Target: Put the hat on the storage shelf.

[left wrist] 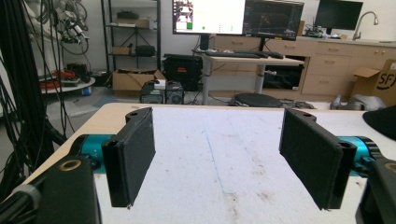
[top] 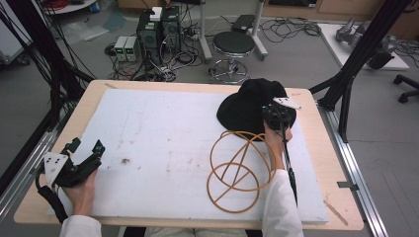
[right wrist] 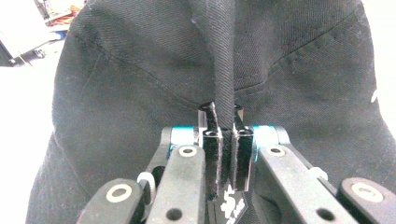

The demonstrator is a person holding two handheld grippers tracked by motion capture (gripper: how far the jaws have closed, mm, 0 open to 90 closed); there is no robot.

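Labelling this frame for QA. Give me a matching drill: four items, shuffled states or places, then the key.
Items:
1. left gripper
2. right gripper
3. hat
4. wire frame

States or places:
A. tan rings lying flat on the white pad, near the right forearm
B. open, nothing between the jaws
C. black, at the pad's far right
D. shut on a fold of black cloth

Pairs: 1-B, 2-D, 3-C, 4-A
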